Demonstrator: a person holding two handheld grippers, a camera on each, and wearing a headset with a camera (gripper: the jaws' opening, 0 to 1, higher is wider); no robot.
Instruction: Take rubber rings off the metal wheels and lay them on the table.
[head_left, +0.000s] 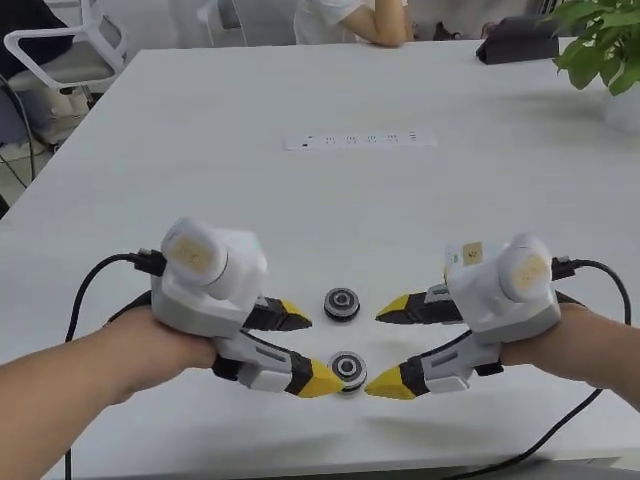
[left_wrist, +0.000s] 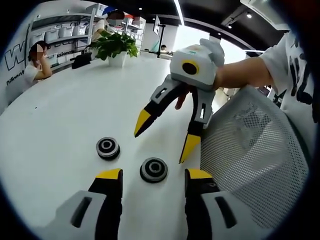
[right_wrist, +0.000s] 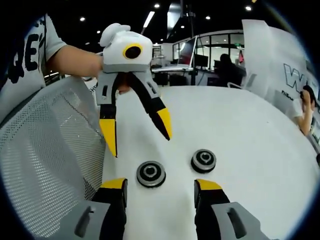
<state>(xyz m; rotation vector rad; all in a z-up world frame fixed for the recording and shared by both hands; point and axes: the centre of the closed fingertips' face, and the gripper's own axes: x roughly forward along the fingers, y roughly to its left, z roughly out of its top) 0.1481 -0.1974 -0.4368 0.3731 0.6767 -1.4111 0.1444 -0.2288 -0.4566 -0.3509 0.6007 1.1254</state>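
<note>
Two small wheels lie flat on the table, near the person's edge, one behind the other and not touching. These are the near wheel (head_left: 347, 368) and the far wheel (head_left: 341, 304). Each is a round disc with a pale metal hub in the middle and a black ring (right_wrist: 139, 174) around it. The ring looks matte and a little soft, and the metal looks shiny. Both rings sit on their wheels, so I judge that no ring is taken off yet.

The left gripper (head_left: 312, 350) and the right gripper (head_left: 380, 350) point toward each other from the two sides, with the wheels between them. The jaws of both are apart and hold nothing. The lower yellow tip of each gripper is just beside the near wheel, one on each side. I cannot tell whether they touch it. I think this placement is for work with two tools: one gripper can pin the metal part while the other peels the ring, because a ring stretched on a hub will probably not come off with one pull.

The jaws are black with pointed yellow tips, and the bodies are pale grey plastic. The table (head_left: 200, 150) is white and smooth, a good place to lay rings. Farther away are a white power strip (head_left: 360, 139) and a plant (head_left: 600, 45).
</note>
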